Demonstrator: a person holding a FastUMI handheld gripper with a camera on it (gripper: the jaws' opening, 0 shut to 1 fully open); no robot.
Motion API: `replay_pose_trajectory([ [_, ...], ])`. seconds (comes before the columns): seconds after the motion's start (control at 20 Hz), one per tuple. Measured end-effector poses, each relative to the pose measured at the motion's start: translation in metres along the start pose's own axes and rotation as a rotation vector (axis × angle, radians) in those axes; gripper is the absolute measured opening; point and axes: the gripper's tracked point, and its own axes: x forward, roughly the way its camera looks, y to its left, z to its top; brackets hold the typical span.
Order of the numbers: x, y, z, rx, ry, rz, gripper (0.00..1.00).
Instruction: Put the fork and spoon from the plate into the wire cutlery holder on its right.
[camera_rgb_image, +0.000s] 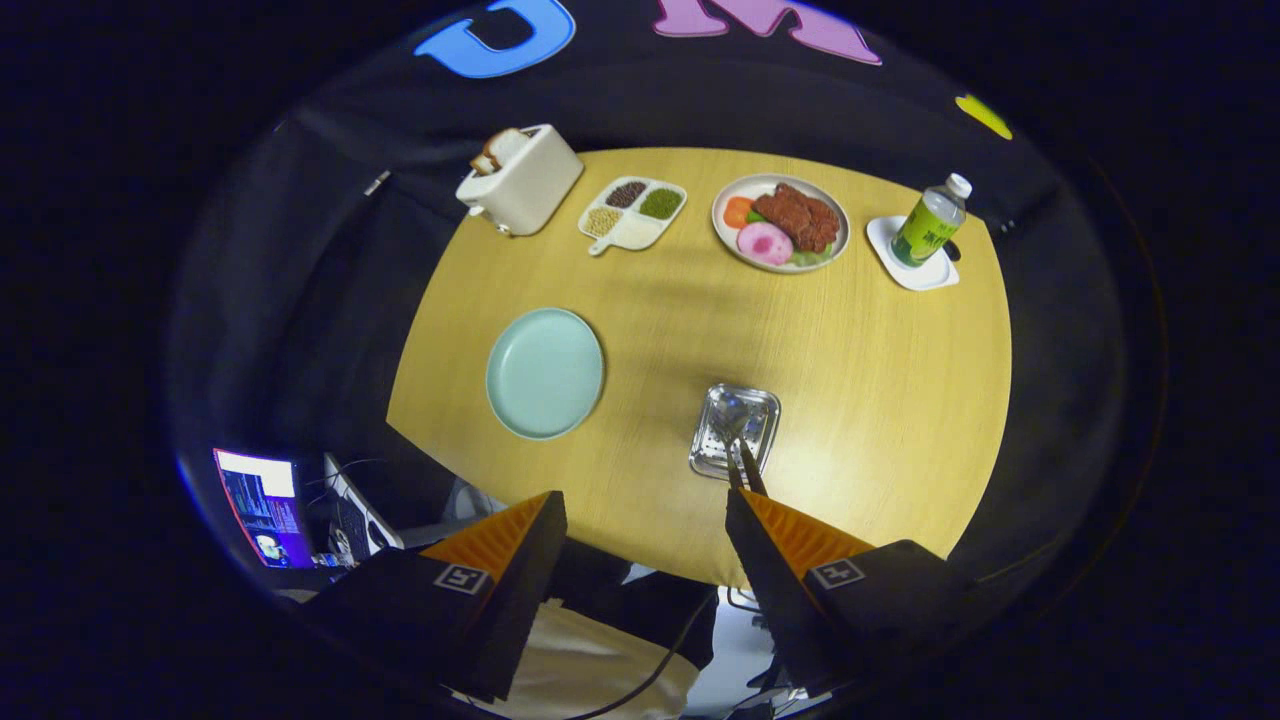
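Gripper (640, 515) fingers spread and empty, since fork and spoon already stand in the holder (735, 432), at three o'clock of the bare plate (545, 373)

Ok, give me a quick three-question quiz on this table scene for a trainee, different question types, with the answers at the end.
1. True or false: the light green plate has a fork and a spoon lying on it.
2. Multiple choice: the cutlery sits in A) the toaster, B) the metal cutlery holder, C) the divided dish of grains.
3. Fill in: the gripper fingers are ____, with nothing between them.

Key
1. False. The plate is bare.
2. B. The handles stick out of the holder toward the right finger.
3. Open, held apart above the near table edge.
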Motion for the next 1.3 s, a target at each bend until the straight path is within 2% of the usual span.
replay_pose_trajectory([
  [0.25,-0.053,0.004,0.037,-0.069,-0.326,-0.114,0.99],
  [0.6,-0.122,0.020,0.085,-0.014,-0.789,-0.236,0.99],
  [0.85,-0.159,0.035,0.097,-0.041,-1.003,-0.306,0.99],
  [1.05,-0.171,0.049,0.105,-0.014,-1.110,-0.291,0.99],
  [1.3,-0.163,0.068,0.105,-0.024,-1.111,-0.152,0.99],
])
